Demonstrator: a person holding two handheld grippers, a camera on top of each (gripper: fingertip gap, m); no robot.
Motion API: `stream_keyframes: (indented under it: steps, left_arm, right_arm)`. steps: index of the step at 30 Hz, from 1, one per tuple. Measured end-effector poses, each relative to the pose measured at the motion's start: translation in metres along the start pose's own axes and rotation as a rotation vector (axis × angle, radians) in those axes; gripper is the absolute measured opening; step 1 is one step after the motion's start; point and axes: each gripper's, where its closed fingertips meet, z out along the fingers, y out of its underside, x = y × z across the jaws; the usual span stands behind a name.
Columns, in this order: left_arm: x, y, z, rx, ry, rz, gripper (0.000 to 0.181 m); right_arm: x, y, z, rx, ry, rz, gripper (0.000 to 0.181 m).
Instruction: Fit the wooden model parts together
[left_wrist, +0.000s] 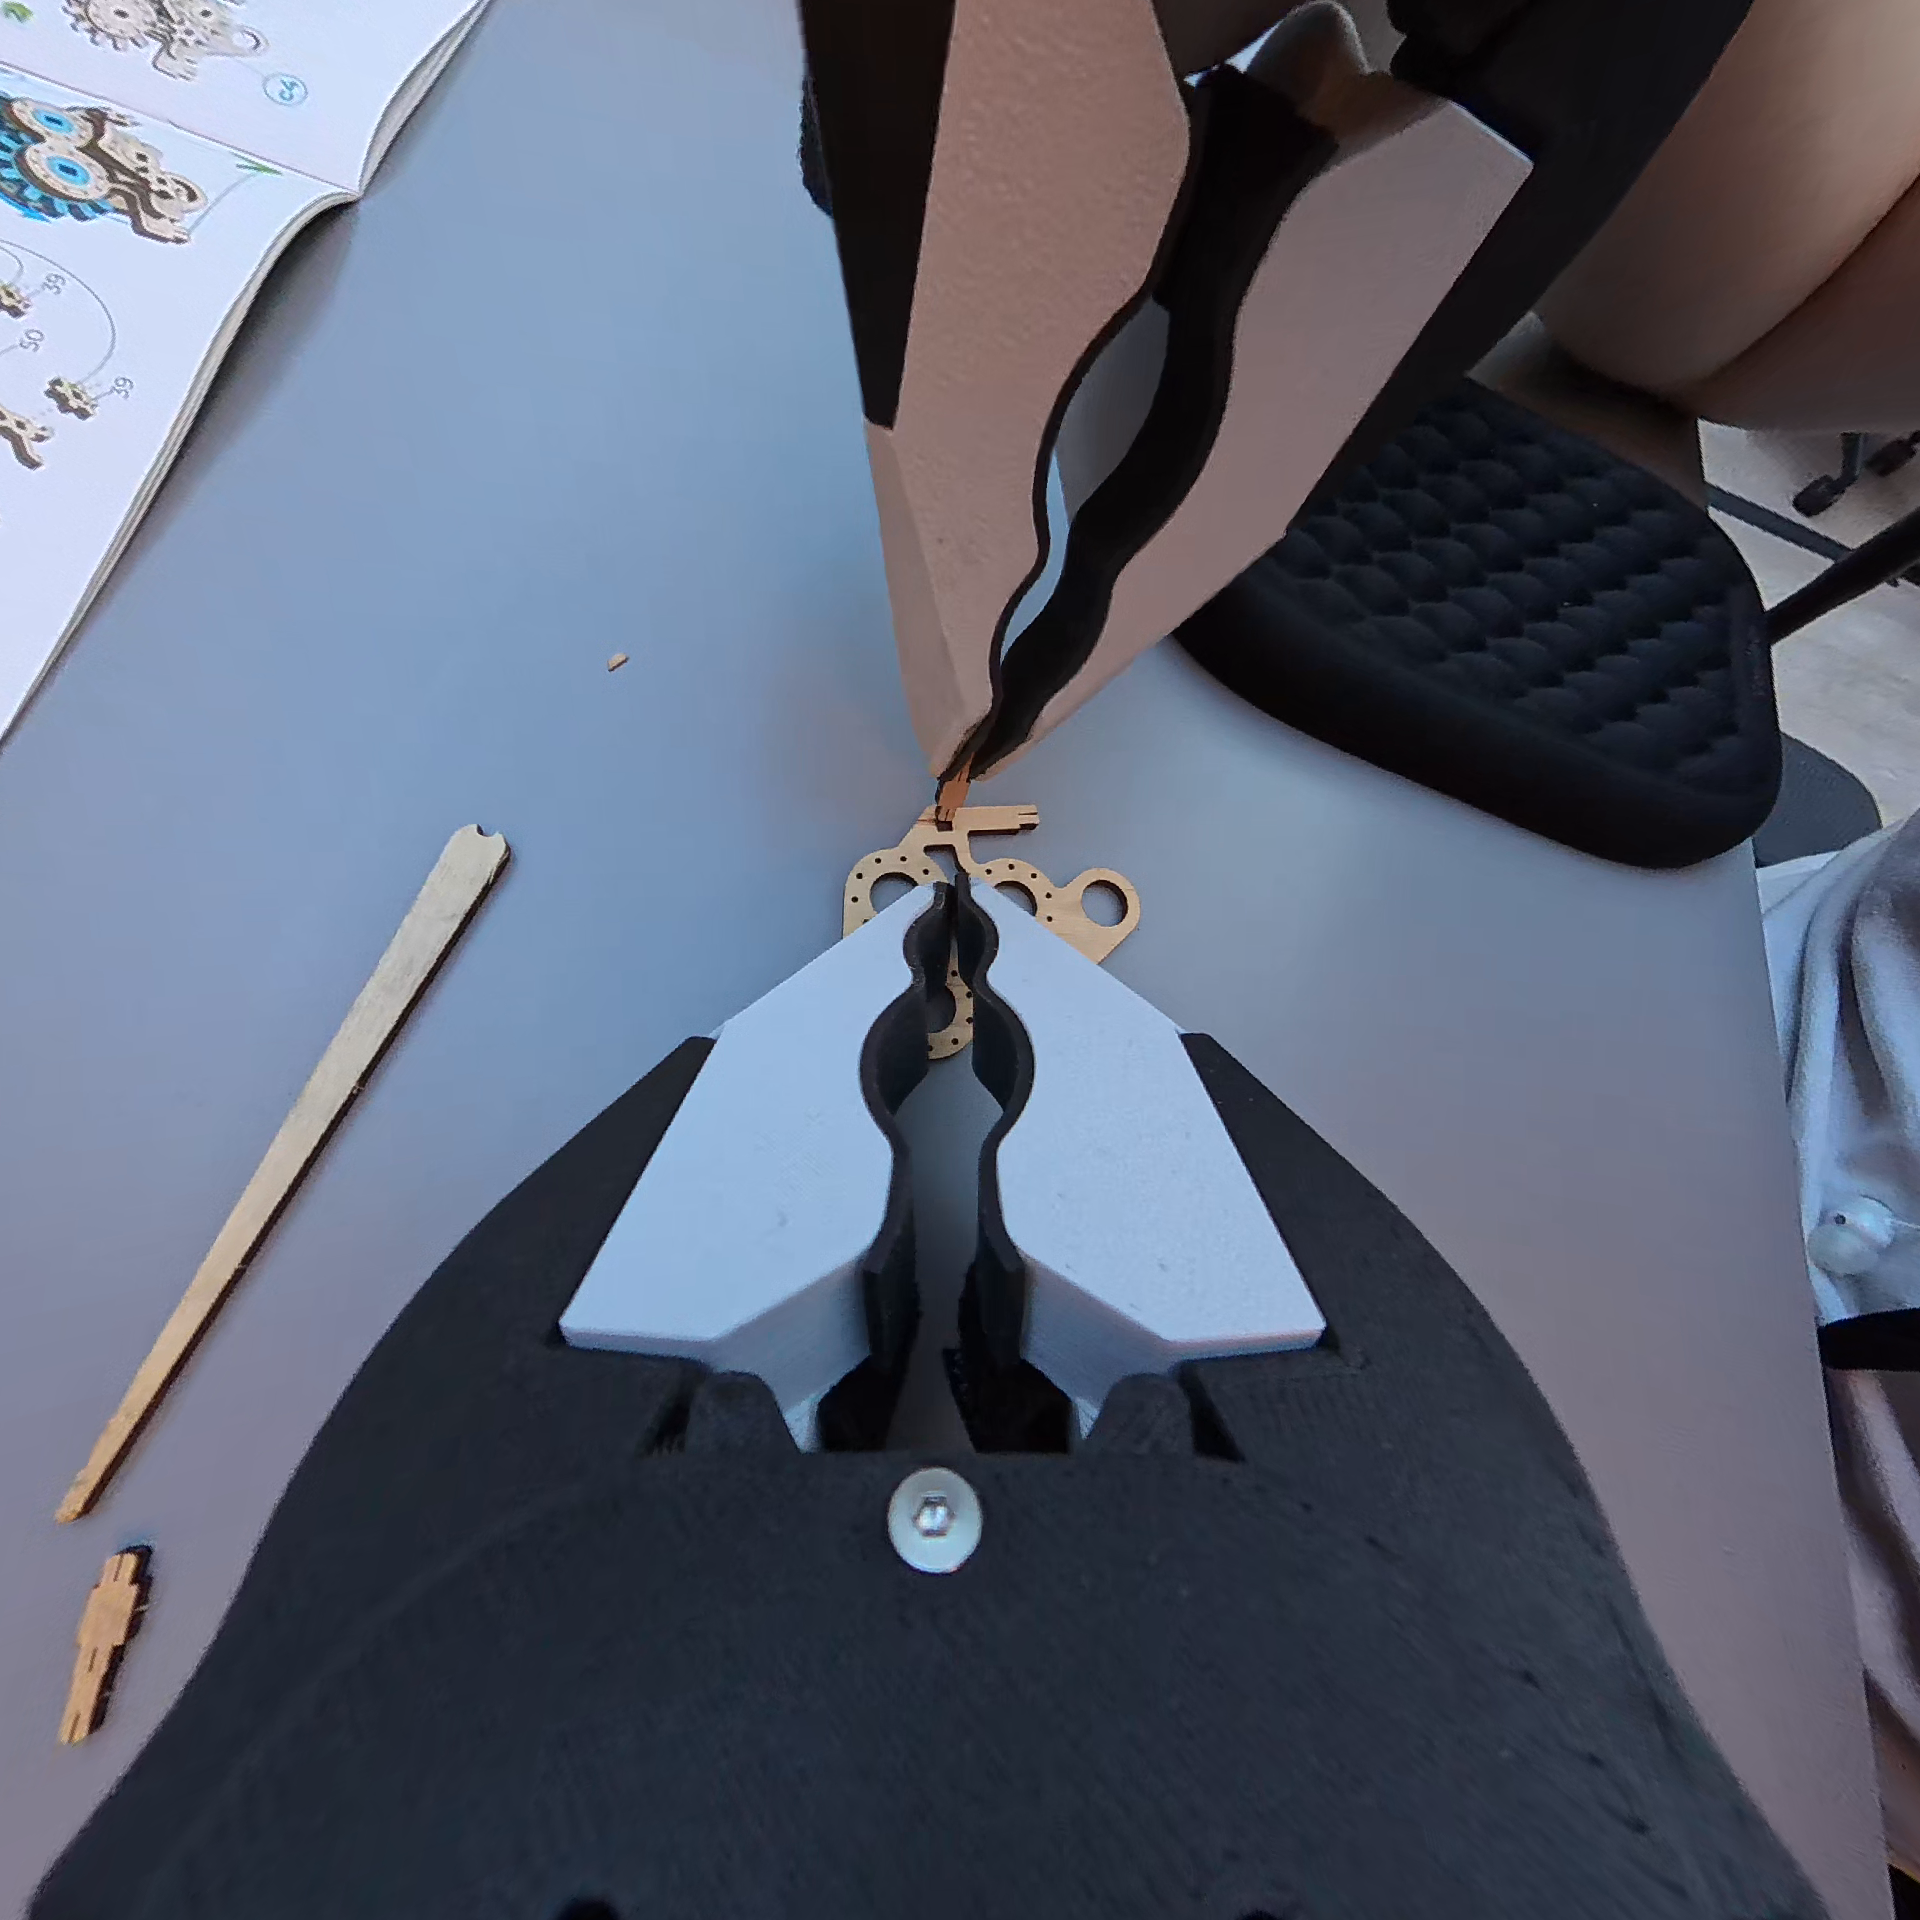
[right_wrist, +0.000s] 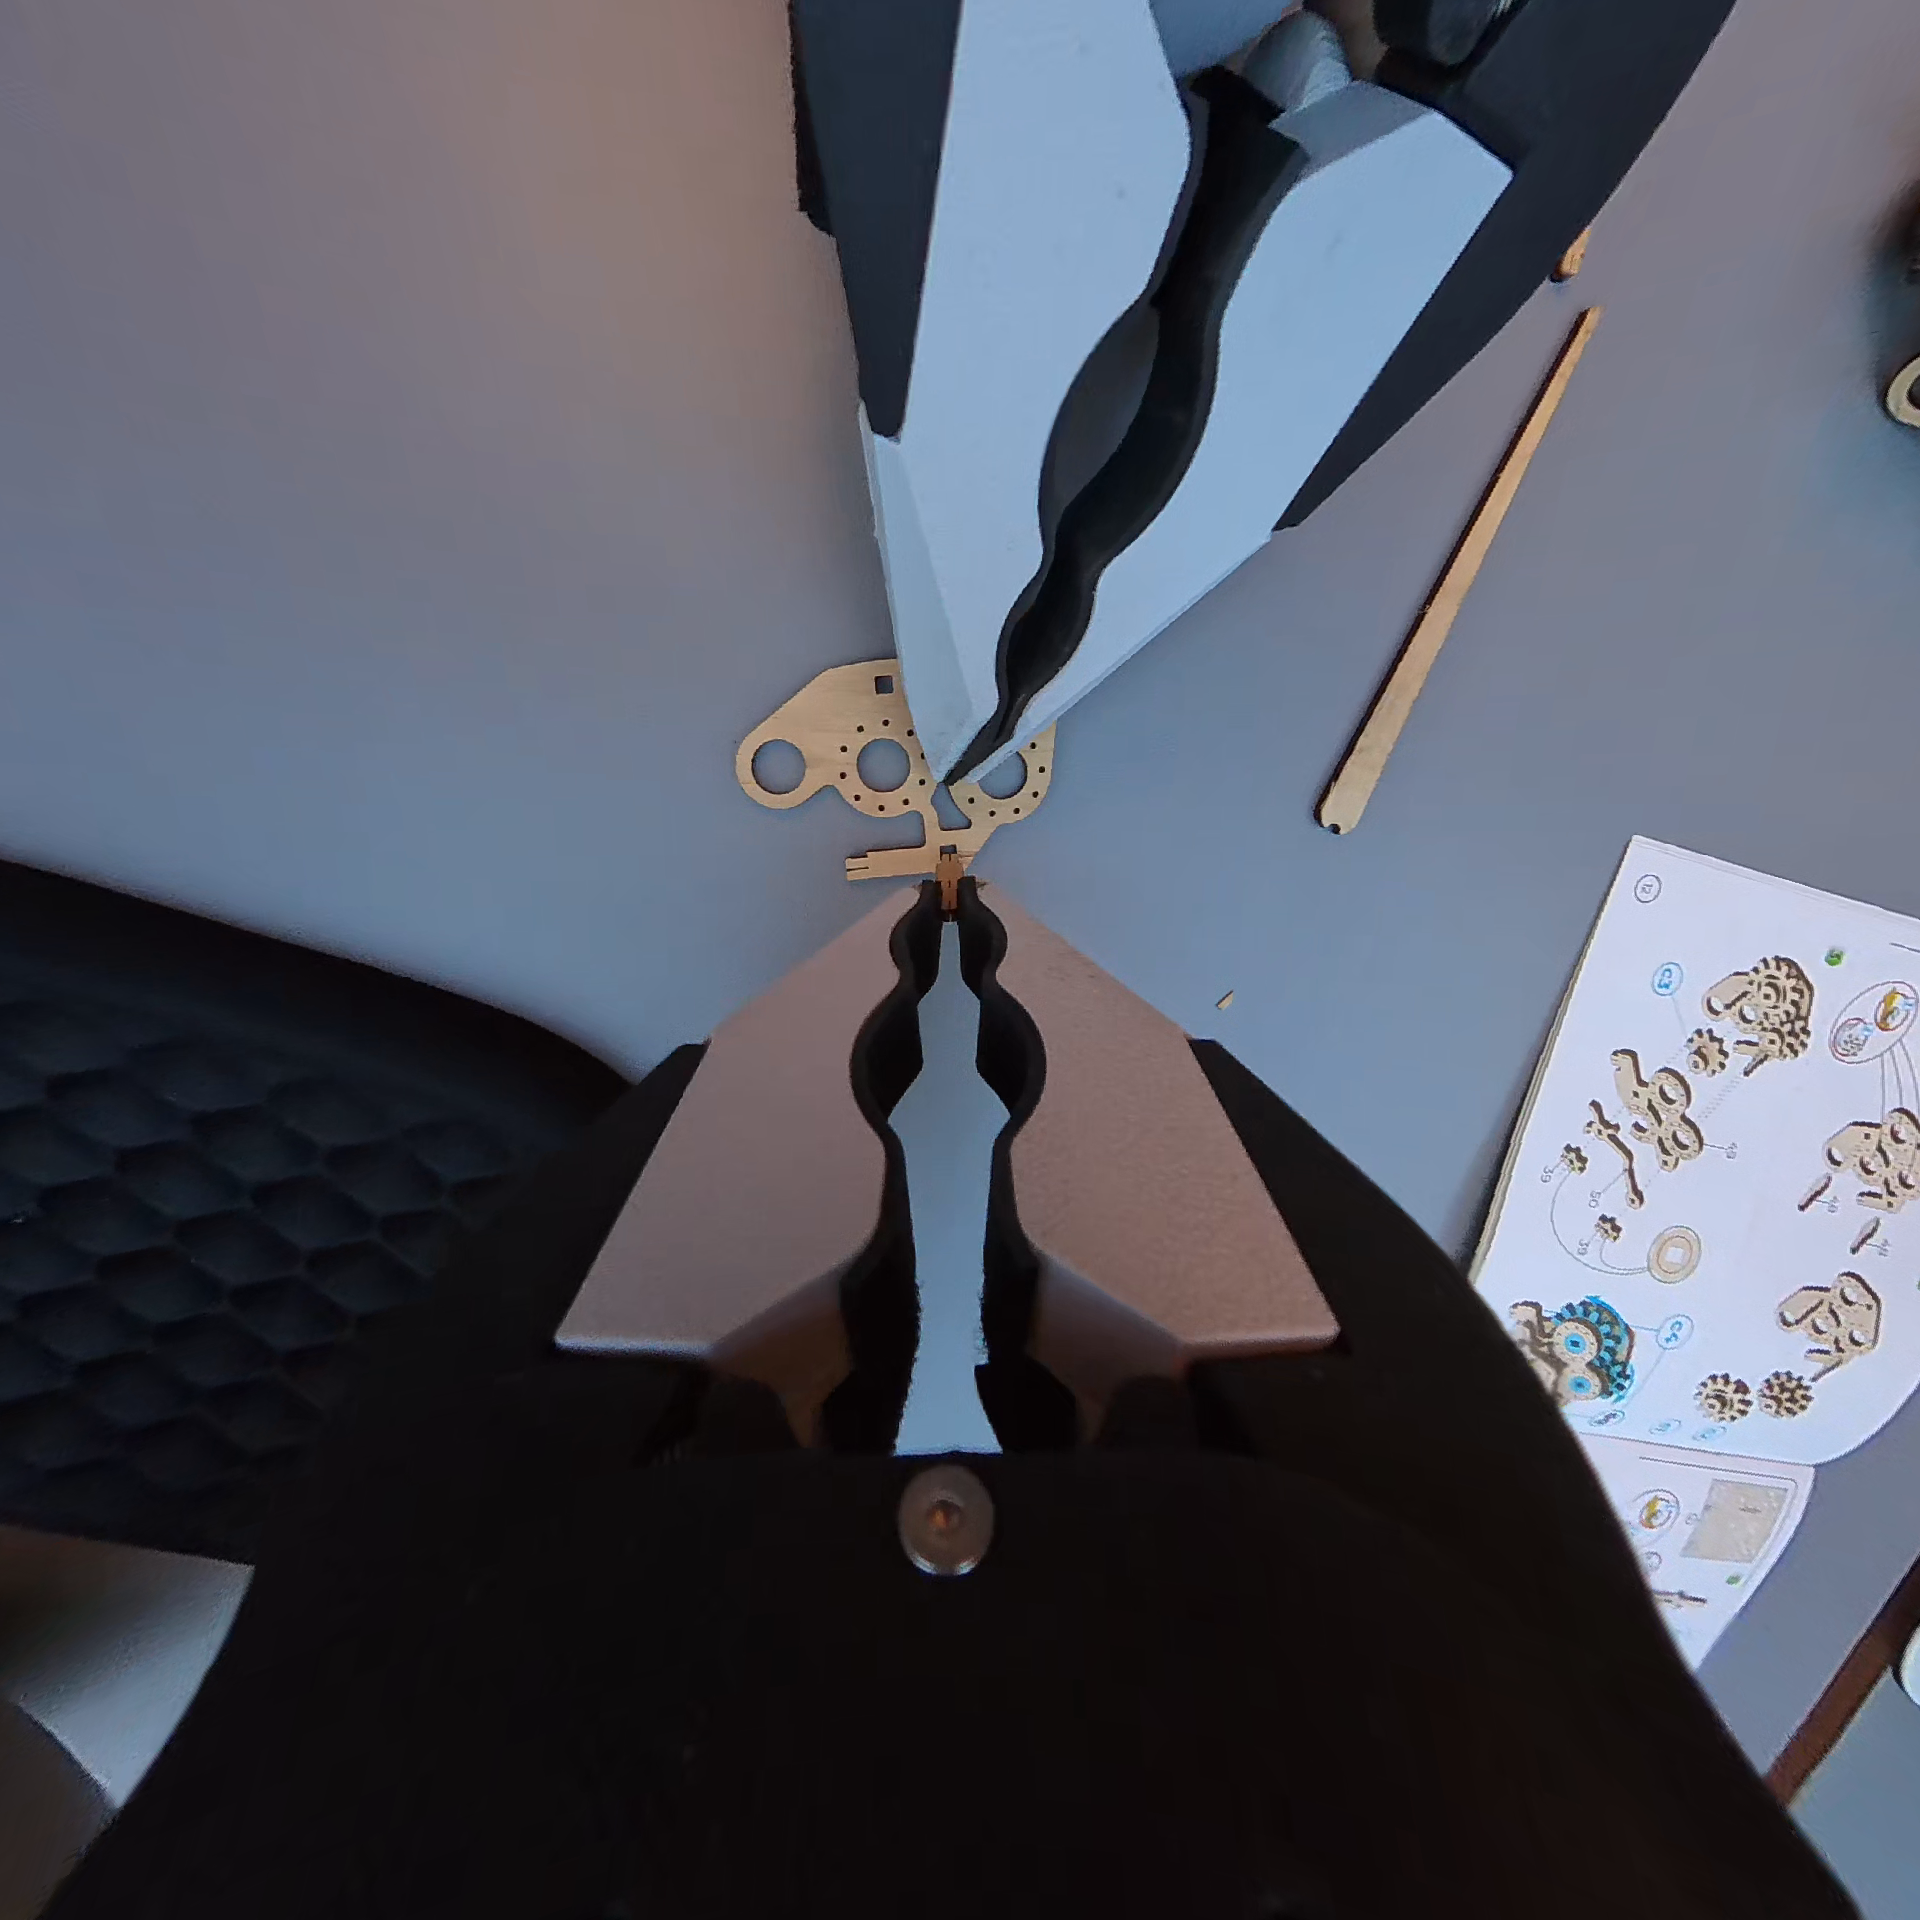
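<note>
A flat wooden plate (left_wrist: 1081, 920) with round holes lies on the grey table (left_wrist: 582, 935); it also shows in the right wrist view (right_wrist: 821, 717). My left gripper (left_wrist: 954, 891) is shut with its tips on the plate between two holes, holding it against the table; from the right wrist view it (right_wrist: 954, 774) comes in from above. My right gripper (right_wrist: 948, 902) is shut on a small wooden peg (right_wrist: 949, 878) and holds it at the plate's notched arm (right_wrist: 883, 862). In the left wrist view the right gripper (left_wrist: 961, 771) and the peg (left_wrist: 954, 795) meet the plate's far edge.
A long wooden stick (left_wrist: 301, 1143) and a small cross-shaped piece (left_wrist: 104, 1642) lie to the left. An open instruction booklet (left_wrist: 125, 260) is at the far left. A tiny wood chip (left_wrist: 617, 661) lies on the table. A black chair seat (left_wrist: 1507, 623) sits beyond the table edge. Less than 4 cm separates the two grippers' tips.
</note>
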Motion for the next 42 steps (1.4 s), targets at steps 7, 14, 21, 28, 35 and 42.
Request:
stream_keyframes:
  steps: [7,14,21,28,35,42]
  left_arm:
    - [0.0024,-0.0001,0.0003,0.0,0.025,-0.006,0.001]
    - [0.0021,-0.0001,0.0005,0.0,0.016,0.001,0.001]
    - [0.0012,-0.0002,0.0006,-0.001,0.013,-0.004,0.0]
    - [0.0009,-0.0002,0.0007,-0.001,0.007,-0.002,0.0]
    - [0.0043,0.0,0.0021,-0.006,0.019,0.013,0.0]
    - [0.0043,0.0002,0.0023,-0.007,-0.007,0.045,0.0]
  right_arm:
    - [-0.0005,-0.0057,0.0023,-0.039,-0.028,-0.06,0.002]
    - [-0.0008,-0.0051,0.0025,-0.038,-0.051,-0.057,0.002]
    - [-0.0005,-0.0045,0.0027,0.001,-0.078,-0.005,0.002]
    - [-0.0002,-0.0027,0.0027,0.012,-0.097,0.028,0.002]
    - [-0.0009,-0.0023,0.003,0.004,-0.104,0.039,0.002]
    - [-0.0012,-0.0022,0.0034,-0.022,-0.095,0.051,0.002]
